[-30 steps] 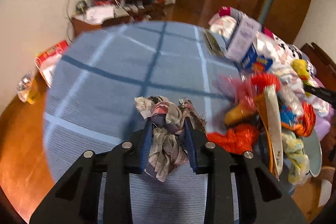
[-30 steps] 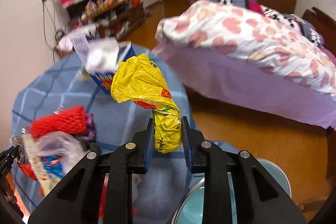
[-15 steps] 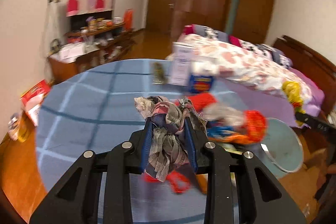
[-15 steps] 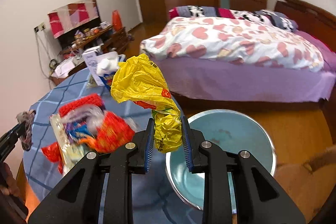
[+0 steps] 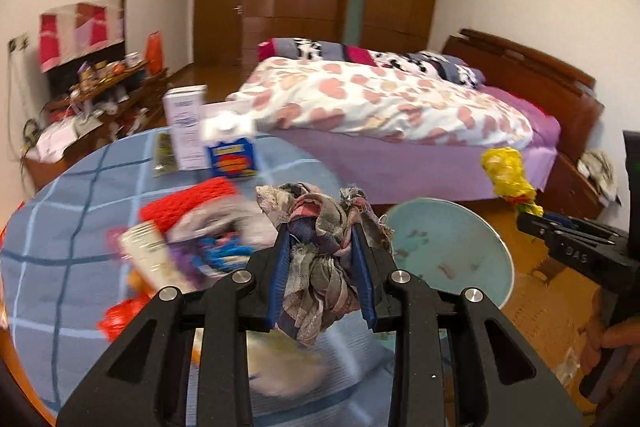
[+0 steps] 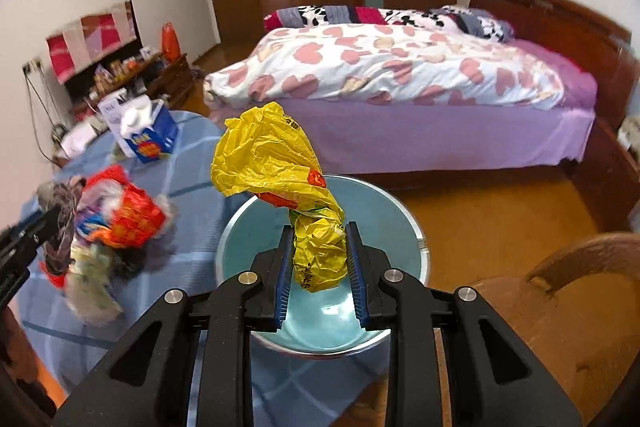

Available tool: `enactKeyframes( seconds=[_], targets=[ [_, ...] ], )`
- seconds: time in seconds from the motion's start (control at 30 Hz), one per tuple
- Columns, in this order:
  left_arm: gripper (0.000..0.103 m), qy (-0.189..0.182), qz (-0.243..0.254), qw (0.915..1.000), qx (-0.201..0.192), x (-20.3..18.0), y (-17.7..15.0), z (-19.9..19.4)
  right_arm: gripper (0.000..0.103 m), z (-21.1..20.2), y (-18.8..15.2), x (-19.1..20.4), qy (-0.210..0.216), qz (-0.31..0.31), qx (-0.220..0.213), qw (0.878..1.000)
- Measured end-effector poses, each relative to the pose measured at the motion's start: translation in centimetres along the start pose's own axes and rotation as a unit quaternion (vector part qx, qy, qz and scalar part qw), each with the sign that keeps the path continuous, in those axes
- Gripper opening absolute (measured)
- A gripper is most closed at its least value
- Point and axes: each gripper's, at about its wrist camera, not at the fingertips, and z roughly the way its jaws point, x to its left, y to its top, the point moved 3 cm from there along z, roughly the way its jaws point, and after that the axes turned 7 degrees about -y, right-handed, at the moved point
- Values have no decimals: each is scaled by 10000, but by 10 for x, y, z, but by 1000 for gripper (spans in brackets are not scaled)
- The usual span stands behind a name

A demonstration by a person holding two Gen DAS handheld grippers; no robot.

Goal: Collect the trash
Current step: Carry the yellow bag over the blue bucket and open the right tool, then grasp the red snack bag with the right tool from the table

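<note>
My left gripper (image 5: 322, 267) is shut on a crumpled multicoloured rag (image 5: 318, 239), held above the blue checked tablecloth (image 5: 68, 195) just left of the teal bin (image 5: 452, 247). My right gripper (image 6: 320, 267) is shut on a crumpled yellow plastic bag (image 6: 276, 167), held directly over the teal bin (image 6: 248, 239). In the left wrist view the yellow bag (image 5: 506, 175) and right gripper show at the right. In the right wrist view the rag (image 6: 60, 215) shows at the far left. A blurred pile of wrappers (image 5: 192, 239) lies on the table.
A blue carton (image 5: 230, 155) and a white box (image 5: 184, 131) stand at the table's far side. A bed (image 6: 400, 75) with a heart-patterned quilt lies behind. A wooden chair (image 6: 568, 291) stands right of the bin. A cluttered desk (image 5: 92, 95) is at the left wall.
Both grippers have swung right toward the bin, still holding their loads. The yellow bag now hangs over the bin opening and the rag has come up beside the bin.
</note>
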Motion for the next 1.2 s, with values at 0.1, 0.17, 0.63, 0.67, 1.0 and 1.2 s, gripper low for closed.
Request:
enactKeyframes(
  seconds=[0.1,0.17,0.63,0.67,1.0,1.2],
  targets=[
    [30,-171,140,9997,111,-23,1,18,26,10,-5,-11,-50,84,166,9998],
    [30,-245,225,9993,180,-38,0,30,26,21,-8,-19,-119,118,297,9994],
    [43,-401,469,9944,856,-102,-9,102,42,77,-34,-47,48,388,1311,9906],
    [49,-384,505,9943,859,-104,-10,102,43,77,-35,-49,68,436,1324,9902],
    [80,155,675,9963,511,-95,1,77,60,55,-19,-60,-21,850,859,9927],
    [86,443,635,9965,317,-77,5,55,68,37,-12,-53,-17,1022,463,9937]
  ],
)
